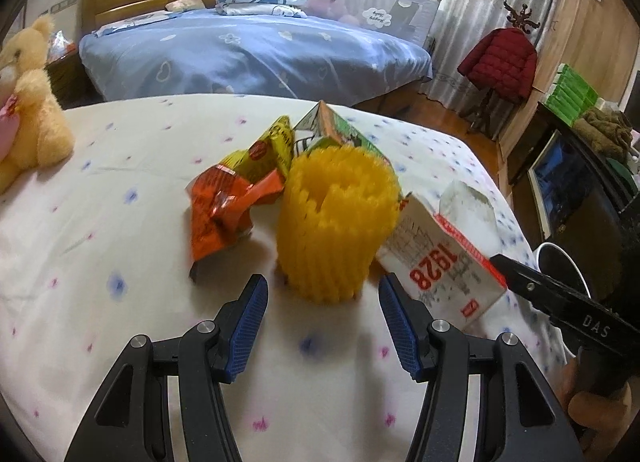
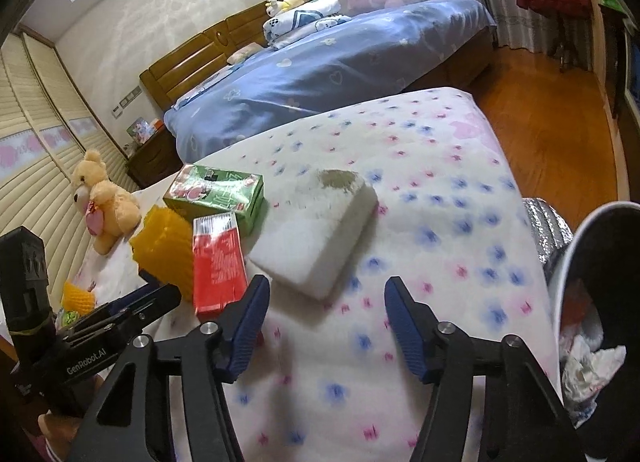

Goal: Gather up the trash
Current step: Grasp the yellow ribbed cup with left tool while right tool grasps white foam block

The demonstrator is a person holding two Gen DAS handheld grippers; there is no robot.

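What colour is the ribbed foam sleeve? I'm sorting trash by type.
Bright yellow foam sleeve, clearest in the left wrist view.

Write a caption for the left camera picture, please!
Open left gripper nears a yellow foam net sleeve on the flowered bedsheet.

Left claw (image 1: 323, 292) angled down, jaws apart, empty; right claw (image 2: 326, 294) likewise.

Bare flowered bedsheet (image 2: 440, 221) lies clear ahead of the right hand-held gripper (image 2: 326, 310). A yellow foam net (image 1: 338, 221) blocks the left hand-held gripper (image 1: 324, 316), crowded by a wrapper (image 1: 224, 209) and carton (image 1: 444, 258).
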